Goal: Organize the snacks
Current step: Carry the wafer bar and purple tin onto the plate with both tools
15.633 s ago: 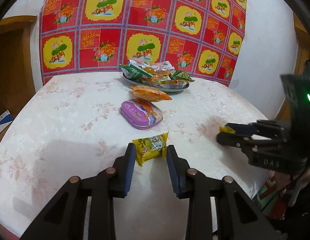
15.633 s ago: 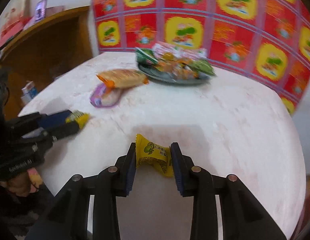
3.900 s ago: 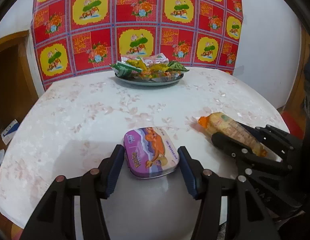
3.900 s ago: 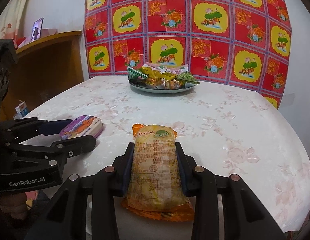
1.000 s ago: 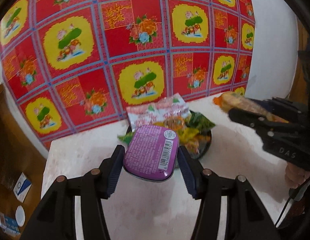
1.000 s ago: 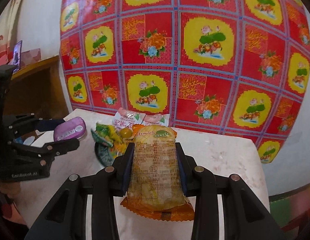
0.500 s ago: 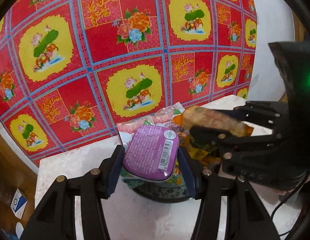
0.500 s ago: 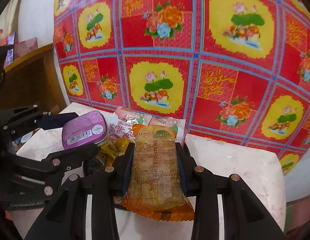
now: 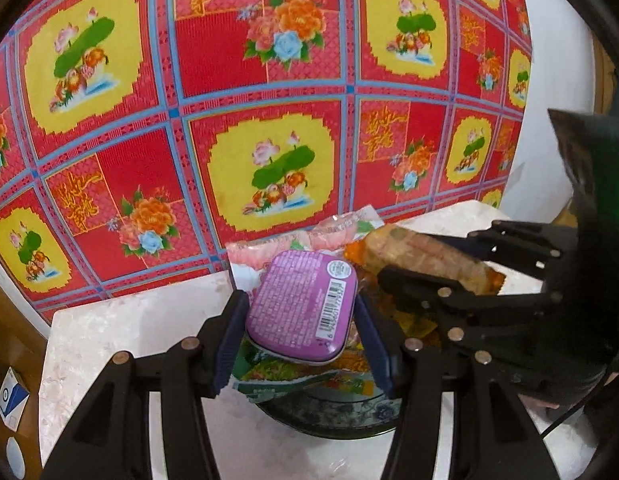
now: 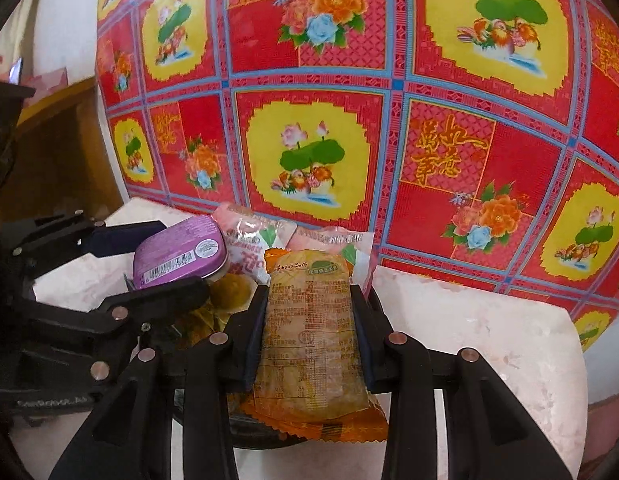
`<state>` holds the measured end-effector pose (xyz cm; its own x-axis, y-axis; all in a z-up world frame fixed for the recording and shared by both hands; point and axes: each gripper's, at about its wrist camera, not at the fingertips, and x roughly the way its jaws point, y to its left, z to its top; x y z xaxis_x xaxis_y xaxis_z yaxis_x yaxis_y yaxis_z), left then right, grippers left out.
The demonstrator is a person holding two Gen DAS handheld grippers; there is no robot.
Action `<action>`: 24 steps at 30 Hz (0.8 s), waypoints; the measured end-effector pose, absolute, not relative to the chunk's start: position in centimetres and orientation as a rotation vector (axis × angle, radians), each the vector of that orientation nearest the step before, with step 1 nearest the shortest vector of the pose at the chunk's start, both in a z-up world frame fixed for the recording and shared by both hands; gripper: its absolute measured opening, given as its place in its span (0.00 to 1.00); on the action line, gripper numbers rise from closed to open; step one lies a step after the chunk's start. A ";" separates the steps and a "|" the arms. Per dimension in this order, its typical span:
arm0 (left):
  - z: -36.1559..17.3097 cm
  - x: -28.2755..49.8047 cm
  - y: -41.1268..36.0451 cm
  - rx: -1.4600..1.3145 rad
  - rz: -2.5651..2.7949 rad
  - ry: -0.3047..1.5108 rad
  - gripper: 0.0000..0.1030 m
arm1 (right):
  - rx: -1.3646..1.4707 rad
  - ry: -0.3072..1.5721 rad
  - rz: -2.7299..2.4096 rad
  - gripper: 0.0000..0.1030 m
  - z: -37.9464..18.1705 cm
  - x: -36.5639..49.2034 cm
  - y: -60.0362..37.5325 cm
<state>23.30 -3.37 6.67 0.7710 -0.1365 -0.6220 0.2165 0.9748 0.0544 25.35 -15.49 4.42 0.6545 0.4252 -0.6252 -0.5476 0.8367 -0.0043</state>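
Above the heaped plate [image 9: 333, 416], the left gripper [image 9: 301, 316] clamps the purple tin [image 9: 301, 304] and the right gripper [image 10: 309, 316] clamps the orange packet [image 10: 309, 332]; releasing onto the pile risks either sliding off.

Glossy purple tin [image 9: 299, 304], crinkly plastic snack wrapper [image 10: 309, 332], marbled tabletop [image 9: 121, 332]

Right gripper [image 10: 309, 316] clamped on orange snack packet [image 10: 309, 344], above dark plate [image 10: 253, 436] of snacks. Left gripper [image 10: 161, 256] beside it grips purple tin [image 10: 179, 252], barcode up. White surface [image 10: 489, 344] underneath.
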 end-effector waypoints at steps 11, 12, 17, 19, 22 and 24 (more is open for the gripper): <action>6.0 23.4 -3.9 0.171 -0.166 0.654 0.56 | -0.176 0.652 0.532 0.37 4.2 25.8 -15.6; 6.0 23.4 -3.9 0.170 -0.165 0.653 0.56 | -0.169 0.651 0.536 0.38 4.2 25.8 -15.6; 6.1 23.4 -3.9 0.175 -0.151 0.646 0.56 | -0.155 0.658 0.538 0.38 4.1 25.9 -15.7; 6.1 23.4 -3.8 0.179 -0.149 0.643 0.57 | -0.153 0.659 0.540 0.38 4.2 26.0 -15.7; 6.2 23.4 -3.8 0.178 -0.147 0.643 0.56 | -0.152 0.660 0.541 0.38 4.2 25.9 -15.7; 6.2 23.5 -3.7 0.177 -0.145 0.644 0.56 | -0.151 0.661 0.539 0.38 4.1 26.0 -15.7</action>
